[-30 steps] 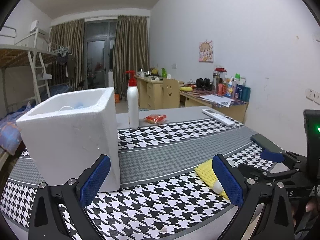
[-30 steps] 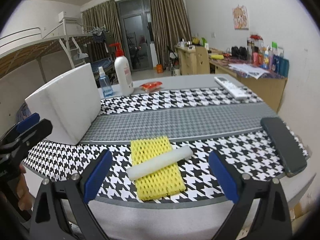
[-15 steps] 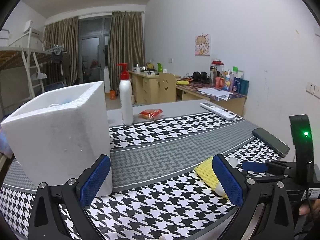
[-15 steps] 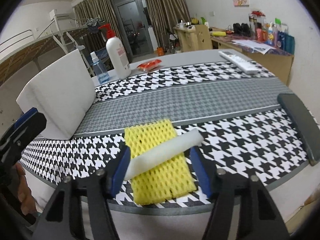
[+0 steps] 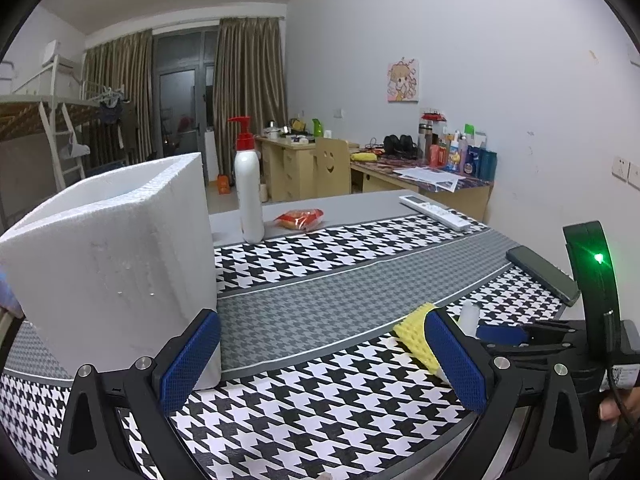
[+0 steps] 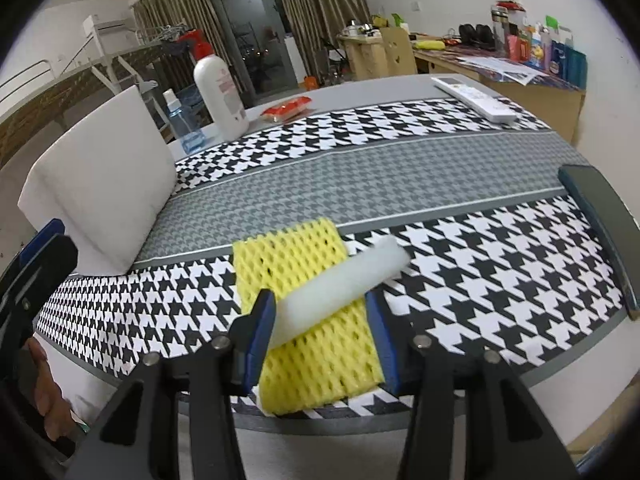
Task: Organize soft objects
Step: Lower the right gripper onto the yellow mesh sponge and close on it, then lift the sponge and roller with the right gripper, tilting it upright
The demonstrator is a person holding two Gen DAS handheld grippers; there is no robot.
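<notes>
Your right gripper (image 6: 320,320) has its blue pads (image 6: 262,334) drawn in around the near end of the white foam stick (image 6: 340,284). The left pad touches it; whether the right pad bears on the stick or only on the mesh beneath is hard to tell, so read this as a pinch that looks made, not proven. The stick runs from the pads toward 2 o'clock, lying across the yellow foam net (image 6: 308,320), which sits flat at the near edge of the houndstooth table (image 6: 480,264).

Your left gripper (image 5: 320,354) waits with fingers spread wide and nothing between them, low over the table's near edge. Its left pad stands just in front of the white foam box (image 5: 112,264), at 10 o'clock in that view and at 9 to 10 o'clock from the right gripper.

By the look of it, the job is barely under way. The stick and the net are both still on the table, and neither is in the box, the likely home for soft things. The box's inside is hidden from both cameras, so you cannot tell what it already holds.

Farther out, a pump bottle (image 6: 220,96), a small spray bottle (image 6: 182,124), a red snack packet (image 6: 286,108), a remote control (image 6: 476,98) and a dark phone (image 6: 604,228) stand well apart from the grip.
</notes>
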